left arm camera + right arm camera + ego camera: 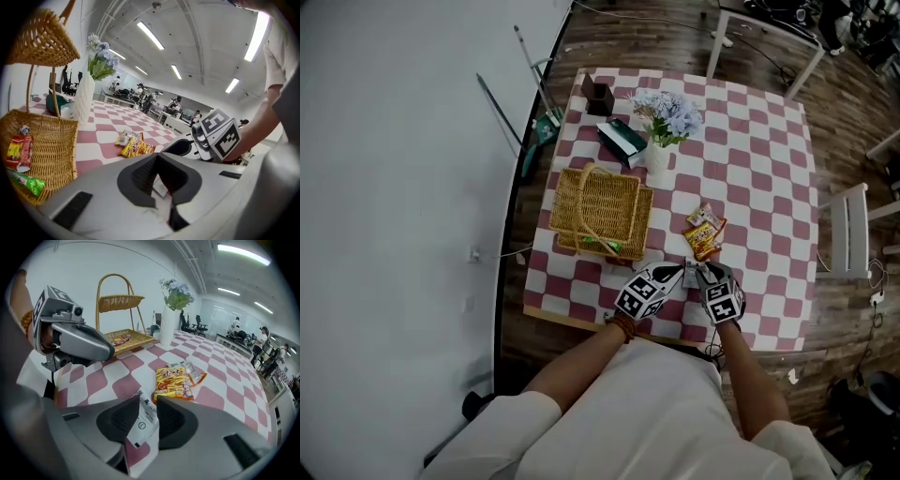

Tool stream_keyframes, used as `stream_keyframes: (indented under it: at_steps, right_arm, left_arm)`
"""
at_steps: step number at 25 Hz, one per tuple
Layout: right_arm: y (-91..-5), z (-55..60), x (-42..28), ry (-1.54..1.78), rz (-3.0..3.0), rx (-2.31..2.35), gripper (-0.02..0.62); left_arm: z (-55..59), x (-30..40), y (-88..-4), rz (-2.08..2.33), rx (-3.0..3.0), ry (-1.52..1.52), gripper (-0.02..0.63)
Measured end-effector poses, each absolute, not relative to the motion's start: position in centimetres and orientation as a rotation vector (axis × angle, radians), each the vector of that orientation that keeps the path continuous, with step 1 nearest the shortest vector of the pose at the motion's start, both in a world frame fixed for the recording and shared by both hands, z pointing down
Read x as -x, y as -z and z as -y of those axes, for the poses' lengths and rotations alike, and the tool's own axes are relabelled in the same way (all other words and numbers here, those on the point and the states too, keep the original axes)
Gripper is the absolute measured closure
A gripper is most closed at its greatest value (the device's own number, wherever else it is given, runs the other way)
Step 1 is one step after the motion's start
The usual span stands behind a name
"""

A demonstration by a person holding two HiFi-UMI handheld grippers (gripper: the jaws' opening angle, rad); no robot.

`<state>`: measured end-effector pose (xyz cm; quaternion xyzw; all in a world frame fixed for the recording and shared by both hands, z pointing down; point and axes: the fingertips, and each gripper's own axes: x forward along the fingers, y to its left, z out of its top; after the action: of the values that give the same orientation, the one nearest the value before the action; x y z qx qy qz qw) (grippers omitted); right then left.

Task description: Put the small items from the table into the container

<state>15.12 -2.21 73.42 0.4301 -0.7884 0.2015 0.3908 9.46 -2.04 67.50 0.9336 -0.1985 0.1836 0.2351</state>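
A yellow chip packet point(174, 380) lies on the checked table point(750, 169) with a smaller clear packet point(194, 370) against it, just beyond my right gripper point(143, 398). That gripper is shut on a white printed sachet point(142, 420), which stands tilted between its jaws. My left gripper point(157, 158) is shut, tips touching, with only a pale patch showing behind them. Both grippers meet near the table's front edge, the left gripper point(678, 273) beside the right gripper point(702, 272). The wicker basket point(600, 214) to the left holds a red packet point(18, 152) and a green one point(28, 183).
A white vase of blue flowers point(660, 141) stands behind the basket, with a green box point(622, 141) and a brown box point(598, 96) further back. The basket's handle point(115, 284) arches high. A white chair point(853, 230) is off the table's right side.
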Motion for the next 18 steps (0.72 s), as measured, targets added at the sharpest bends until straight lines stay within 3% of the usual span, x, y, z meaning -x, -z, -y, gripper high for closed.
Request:
stream_keyframes:
  at_steps: [11, 18]
  right_arm:
    - [-76.4, 2.6, -15.6, -0.464, 1.932, -0.977, 0.457]
    - [-76.6, 2.6, -15.6, -0.393, 1.915, -0.924, 0.520]
  left_arm:
    - [2.6, -9.8, -69.2, 0.547, -2.534, -0.545, 0.575]
    - [2.5, -9.8, -69.2, 0.549, -2.529, -0.536, 0.575]
